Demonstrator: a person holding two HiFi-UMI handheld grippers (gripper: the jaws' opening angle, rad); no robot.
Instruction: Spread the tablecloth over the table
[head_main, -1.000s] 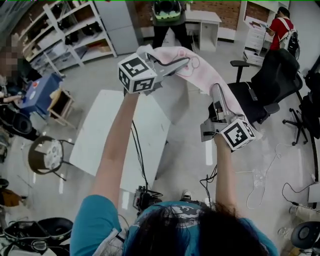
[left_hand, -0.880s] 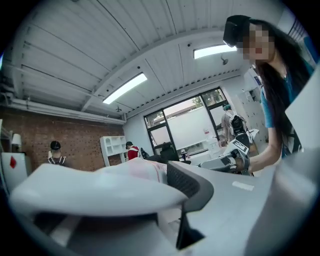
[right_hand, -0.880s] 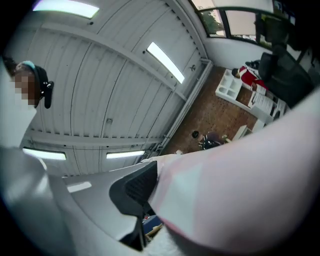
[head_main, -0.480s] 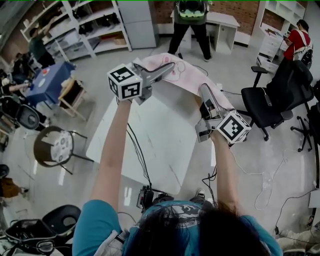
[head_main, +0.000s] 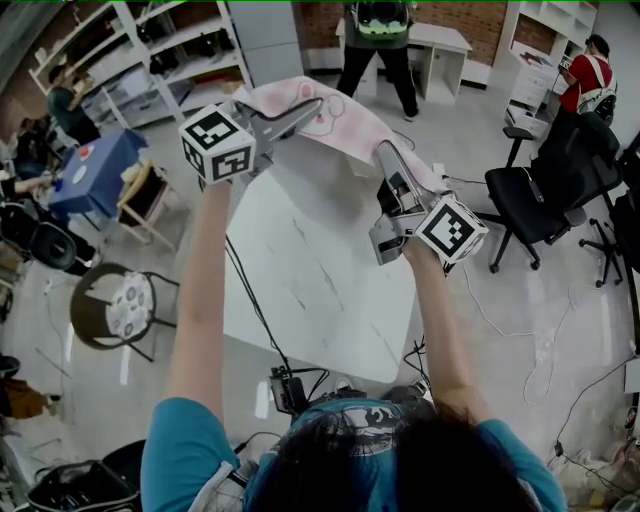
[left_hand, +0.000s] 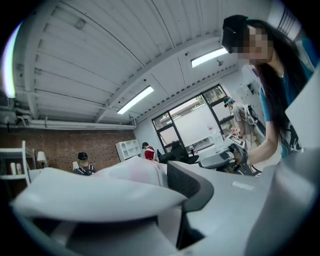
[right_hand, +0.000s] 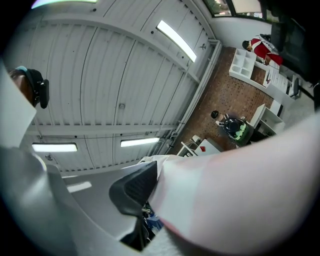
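Left gripper (head_main: 298, 110) and right gripper (head_main: 386, 157) both have jaws clamped on the pale pink fabric tablecloth (head_main: 345, 125) — lifted over the white marbled counter's (head_main: 320, 290) far end, probably to let it unfold.

tablecloth (head_main: 352, 132): soft pale-pink cloth, matt
table (head_main: 300, 280): smooth white top, marble-veined, slight sheen
left gripper (head_main: 308, 109): grey matt plastic
pads (left_hand: 186, 184): black, finely ribbed
floor (head_main: 520, 330): grey, glossy

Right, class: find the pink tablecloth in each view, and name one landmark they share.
Head view: tablecloth upper centre, above the table's far end.
Left gripper view: tablecloth lower centre, clamped in the jaws.
Right gripper view: tablecloth lower right, filling that corner.
Shared landmark: person in red top, by white shelves.
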